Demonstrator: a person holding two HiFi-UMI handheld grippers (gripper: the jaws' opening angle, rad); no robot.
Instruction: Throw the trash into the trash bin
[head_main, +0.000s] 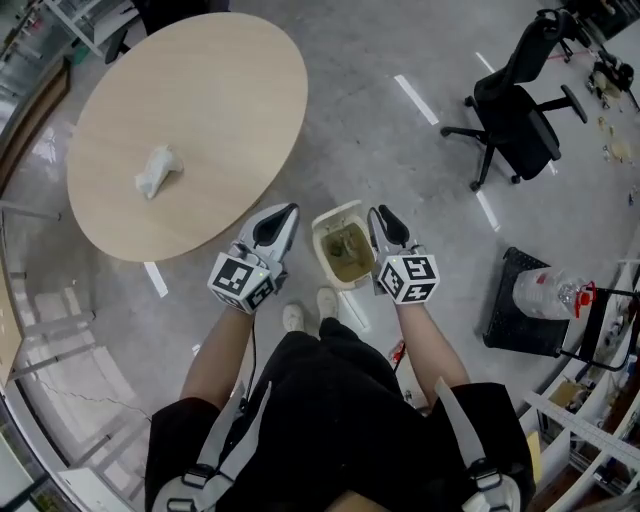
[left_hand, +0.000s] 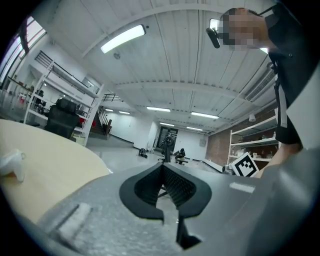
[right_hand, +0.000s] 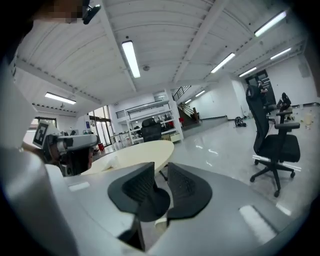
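One piece of trash (head_main: 158, 170), a crumpled white wad, lies on the oval table (head_main: 230, 90), left of the tabletop's centre and at about ten o'clock from both grippers; neither gripper touches it. In the left gripper view the same trash (left_hand: 13, 163) sits at nine o'clock, close to the dark lens margin, and its outline is hard to resolve there. The trash bin (head_main: 328, 220) stands on the floor (head_main: 380, 130) at twelve o'clock from the person's shoes (head_main: 308, 308), between the two grippers. The right gripper (head_main: 380, 213) covers part of the bin's right rim. The bin's contents read only as a brownish-green mass and cannot be identified. The left gripper (head_main: 290, 212) is closed: in the left gripper view its ribbed pads (left_hand: 178, 186) meet at the tip with nothing between them. The right gripper is narrowly parted: the right gripper view shows a slim gap between its pads (right_hand: 184, 185), with nothing in it. The tabletop is pale wood-tone. The floor is grey and glossy, marked with white tape strips (head_main: 414, 98). A black office chair (head_main: 515, 110) stands at two o'clock from the bin. At three o'clock a black stand (head_main: 520, 320) carries a clear plastic bottle (head_main: 550, 290). Shelving along the frame edges is cut off.
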